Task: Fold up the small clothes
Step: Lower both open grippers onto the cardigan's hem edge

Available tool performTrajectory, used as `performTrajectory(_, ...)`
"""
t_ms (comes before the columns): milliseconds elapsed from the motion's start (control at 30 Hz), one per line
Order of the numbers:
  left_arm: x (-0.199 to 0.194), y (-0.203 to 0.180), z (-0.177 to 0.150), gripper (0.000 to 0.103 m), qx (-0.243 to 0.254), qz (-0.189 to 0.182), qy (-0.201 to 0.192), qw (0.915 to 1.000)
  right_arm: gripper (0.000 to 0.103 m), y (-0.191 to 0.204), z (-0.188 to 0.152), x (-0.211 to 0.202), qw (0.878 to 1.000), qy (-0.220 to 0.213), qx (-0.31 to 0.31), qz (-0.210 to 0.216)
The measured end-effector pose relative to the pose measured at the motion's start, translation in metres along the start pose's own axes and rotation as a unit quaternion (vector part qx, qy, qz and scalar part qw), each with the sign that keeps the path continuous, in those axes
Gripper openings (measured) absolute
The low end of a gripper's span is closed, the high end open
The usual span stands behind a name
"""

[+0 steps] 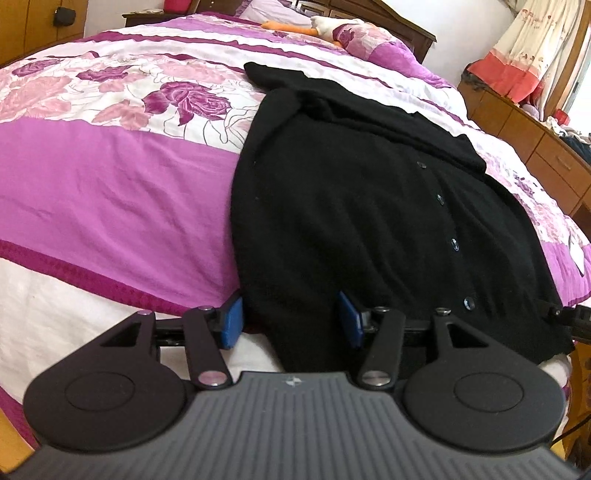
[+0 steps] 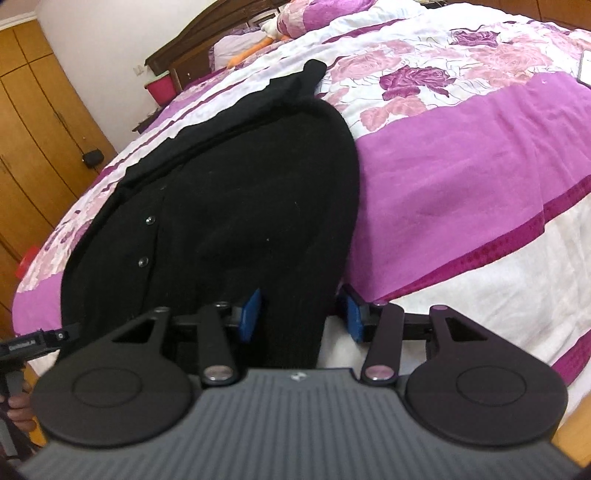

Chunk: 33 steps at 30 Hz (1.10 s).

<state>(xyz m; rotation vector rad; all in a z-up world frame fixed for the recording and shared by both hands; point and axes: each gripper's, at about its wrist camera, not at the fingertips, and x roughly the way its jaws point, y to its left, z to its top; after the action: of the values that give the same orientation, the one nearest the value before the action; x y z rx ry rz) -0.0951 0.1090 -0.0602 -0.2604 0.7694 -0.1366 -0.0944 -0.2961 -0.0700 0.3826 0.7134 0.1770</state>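
A bedroom: one bed (image 1: 110, 192) under a purple, white and rose-print cover fills both views, with wooden cupboards along the walls. One black cardigan (image 1: 351, 206) lies flat on the cover, its hem at the near edge of the bed and its collar end toward the headboard. Four buttons show in the left wrist view, two in the right wrist view (the rest are lost in the dark knit). Two grippers are present. The left gripper (image 1: 291, 319) has its blue pads apart, straddling the hem's left corner; cloth lies between them, but neither pad visibly presses it. The right gripper (image 2: 301, 314) likewise stands apart around the hem's right corner, with gaps visible beside the cloth. One orange-and-white soft toy (image 1: 314, 26) lies near the pillows, partly cut off. The cardigan's sleeves cannot be made out separately.
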Motion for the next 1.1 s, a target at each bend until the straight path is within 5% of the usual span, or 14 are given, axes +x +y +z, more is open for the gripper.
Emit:
performTrajectory(133, -0.002, 0.002, -0.001, 0.059, -0.014, -0.030, -0.008, 0.9994, 0.052, 0.001, -0.002, -0.003, 1.000, -0.008, 0.005, 0.019)
performTrajectory(367, 0.016, -0.008, 0.000, 0.062, 0.021, 0.004, 0.003, 0.9998, 0.052, -0.008, -0.008, 0.004, 0.999, -0.020, -0.002, 0.044)
performTrajectory(767, 0.014, -0.010, 0.000, 0.064, 0.012, -0.017, -0.003, 0.9998, 0.054, -0.007, -0.009, -0.003, 0.998, -0.029, 0.008, 0.058)
performTrajectory(833, 0.012, -0.015, -0.002, 0.062, 0.023, -0.018, -0.004, 0.9996, 0.049, -0.008, -0.010, -0.003, 0.998, -0.033, 0.002, 0.061)
performTrajectory(900, 0.009, -0.019, -0.003, 0.047, 0.032, -0.024, -0.005, 0.9992, 0.036, -0.010, -0.012, -0.005, 0.998, -0.037, 0.001, 0.057)
performTrajectory(1000, 0.005, -0.023, -0.002, 0.039, 0.029, -0.049, 0.001, 0.9983, 0.020, -0.017, -0.011, -0.011, 0.996, -0.042, 0.014, 0.073)
performTrajectory(1100, 0.007, -0.023, -0.002, 0.032, 0.027, -0.054, 0.007, 0.9982, 0.014, -0.018, -0.009, -0.015, 0.996, -0.045, 0.008, 0.079)
